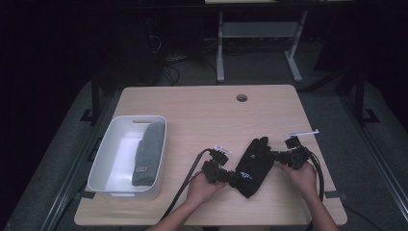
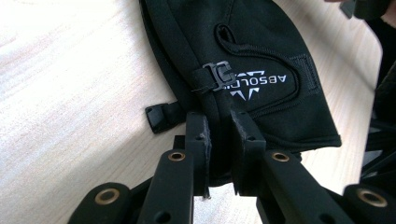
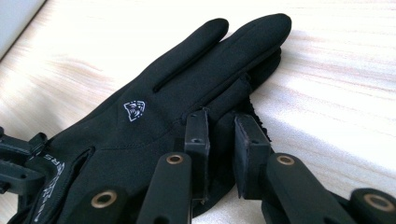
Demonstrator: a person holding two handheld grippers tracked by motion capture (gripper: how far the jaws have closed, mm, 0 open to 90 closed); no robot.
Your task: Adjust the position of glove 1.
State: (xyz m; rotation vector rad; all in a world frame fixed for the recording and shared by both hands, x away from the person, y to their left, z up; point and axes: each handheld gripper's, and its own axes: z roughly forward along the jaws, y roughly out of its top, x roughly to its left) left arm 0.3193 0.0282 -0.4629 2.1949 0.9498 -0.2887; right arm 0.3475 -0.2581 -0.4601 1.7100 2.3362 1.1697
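Right now your work sits on the table (image 1: pixel 202 106), a pale wooden top with a white bin (image 1: pixel 107 159) at your left holding a grey glove (image 1: pixel 149 151). The black glove (image 1: pixel 253 163) lies flat near the front edge, between your two hands, well apart from the bin, cuff toward you and fingers pointing away.

Your left tongs (image 2: pixel 219 128) are pressed together on the cuff edge, pinching the fabric just below the small plastic clip (image 2: pixel 215 77). Your right tongs (image 3: pixel 222 126) are closed on the side edge of the glove near the fingers, with fabric between the pads.

The biggest risk, as I judge it, is the carry across the table: the bin stands a good way off, and a limp glove held at two edges will sag in the middle and could drag on the table or catch the bin's rim.

Next, watch the two grips pulling against each other. If your hands drift apart, the fabric goes taut and the thinner bite will likely slip first; that looks like the right one, which holds only a narrow fold at the edge.

Smaller still, the left pads sit close to the clip and its loose strap end (image 2: pixel 159 116). The hard plastic could slide under the pads, and the strap could snag as you lift.
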